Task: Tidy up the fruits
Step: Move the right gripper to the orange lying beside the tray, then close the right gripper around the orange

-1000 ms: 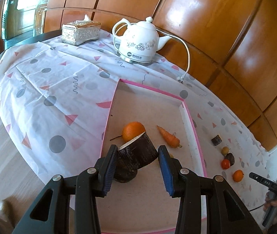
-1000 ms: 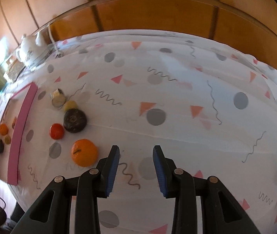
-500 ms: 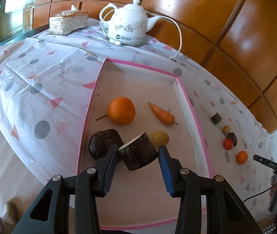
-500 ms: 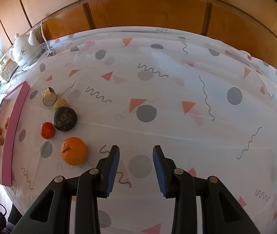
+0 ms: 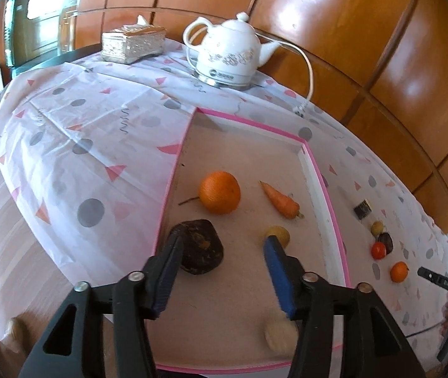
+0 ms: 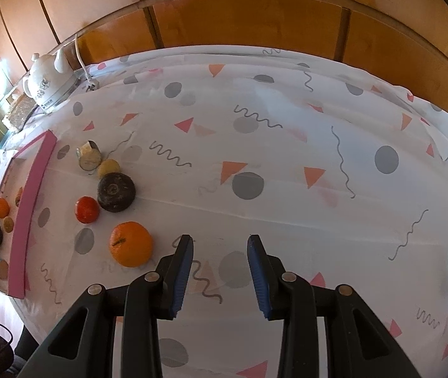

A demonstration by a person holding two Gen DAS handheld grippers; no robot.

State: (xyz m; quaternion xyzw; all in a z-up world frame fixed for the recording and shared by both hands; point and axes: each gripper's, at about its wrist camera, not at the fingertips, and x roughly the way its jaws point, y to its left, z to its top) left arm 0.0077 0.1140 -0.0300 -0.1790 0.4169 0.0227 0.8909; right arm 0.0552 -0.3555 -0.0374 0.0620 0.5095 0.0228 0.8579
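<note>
Dropped: dark cut-faced chunk [image 5: 280, 334] now in pink-rimmed tray [image 5: 334, 217] | left gripper [image 5: 221, 249] jaws just opened, empty | right gripper [image 6: 219, 252] apart, empty

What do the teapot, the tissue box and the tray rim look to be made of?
Teapot: likely glazed ceramic, white and glossy with a printed floral band, sitting on a shiny metal-looking base.
Tissue box: silvery embossed surface, metal or metallic-finished plastic; cannot tell which.
Tray rim: matte pink edging over a white wall, seemingly cardboard or foam board with a dull beige floor.
</note>
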